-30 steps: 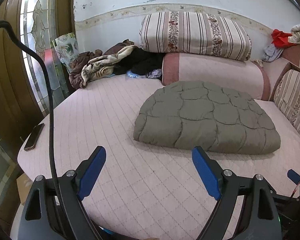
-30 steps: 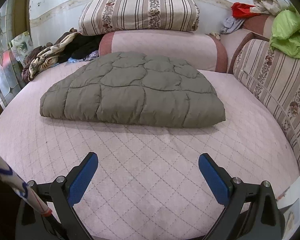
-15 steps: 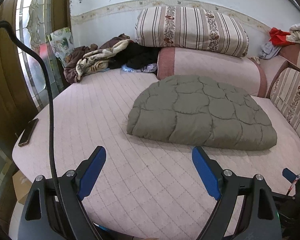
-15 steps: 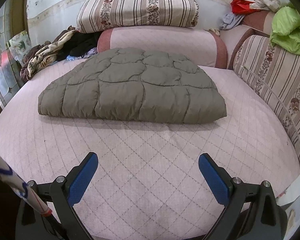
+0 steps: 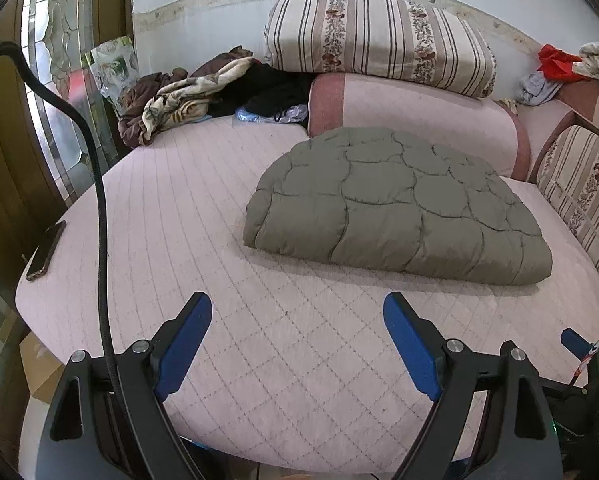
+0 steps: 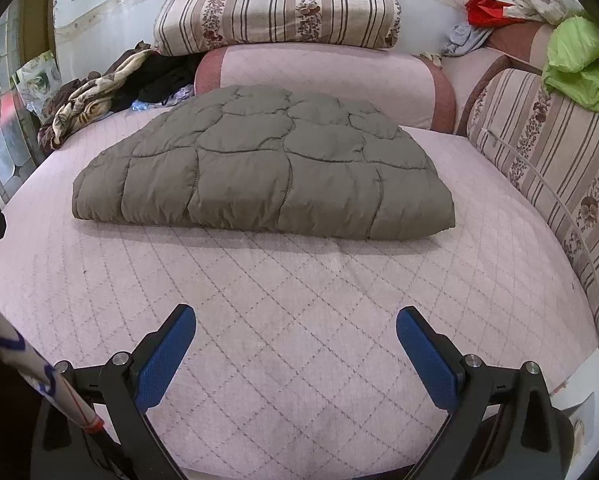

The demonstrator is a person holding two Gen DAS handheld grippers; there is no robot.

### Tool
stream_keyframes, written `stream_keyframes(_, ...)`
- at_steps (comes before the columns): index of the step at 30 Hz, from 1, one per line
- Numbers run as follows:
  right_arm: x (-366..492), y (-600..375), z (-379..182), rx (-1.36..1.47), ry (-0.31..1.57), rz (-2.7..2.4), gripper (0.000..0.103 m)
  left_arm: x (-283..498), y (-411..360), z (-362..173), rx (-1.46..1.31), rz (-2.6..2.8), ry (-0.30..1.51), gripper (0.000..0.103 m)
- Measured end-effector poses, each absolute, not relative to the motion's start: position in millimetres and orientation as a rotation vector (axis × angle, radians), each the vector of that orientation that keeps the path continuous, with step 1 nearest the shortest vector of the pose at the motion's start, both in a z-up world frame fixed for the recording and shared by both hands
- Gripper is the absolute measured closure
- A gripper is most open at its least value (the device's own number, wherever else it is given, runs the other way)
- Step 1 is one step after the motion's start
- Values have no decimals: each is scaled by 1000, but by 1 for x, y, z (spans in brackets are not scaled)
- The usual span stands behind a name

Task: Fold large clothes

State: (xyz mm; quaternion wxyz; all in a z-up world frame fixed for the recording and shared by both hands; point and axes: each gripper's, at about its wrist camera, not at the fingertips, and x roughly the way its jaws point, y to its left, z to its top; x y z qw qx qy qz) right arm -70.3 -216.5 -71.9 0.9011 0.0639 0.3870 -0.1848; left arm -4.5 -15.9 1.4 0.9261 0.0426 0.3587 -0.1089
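A grey-green quilted padded garment [image 5: 395, 204] lies folded into a thick flat bundle in the middle of the pink quilted bed [image 5: 203, 208]. It also shows in the right wrist view [image 6: 259, 168], its folded front edge facing me. My left gripper [image 5: 297, 312] is open and empty, near the bed's front edge, well short of the garment. My right gripper [image 6: 295, 324] is open and empty too, over the front of the bed [image 6: 299, 300], short of the garment.
A striped pillow [image 5: 379, 40] lies on a pink bolster [image 5: 419, 116] at the back. A heap of clothes [image 5: 187, 100] fills the back left corner. A phone [image 5: 45, 250] lies at the left edge. A striped side cushion [image 6: 547, 168] with a green cloth [image 6: 579, 64] borders the right.
Both grippers have drawn back from the garment and the views have tilted slightly; the garment has not moved. Both stay open.
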Motion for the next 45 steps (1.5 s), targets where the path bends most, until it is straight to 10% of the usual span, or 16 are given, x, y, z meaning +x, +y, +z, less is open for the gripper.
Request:
stream_keyframes(23, -63, -207, -57, 96, 742, -372, 1, -23, 21, 38, -30, -107, 496, 12)
stream_keyframes(45, -63, -222, -69, 127, 779, -414, 1, -4, -23, -20, 150, -152, 740, 12)
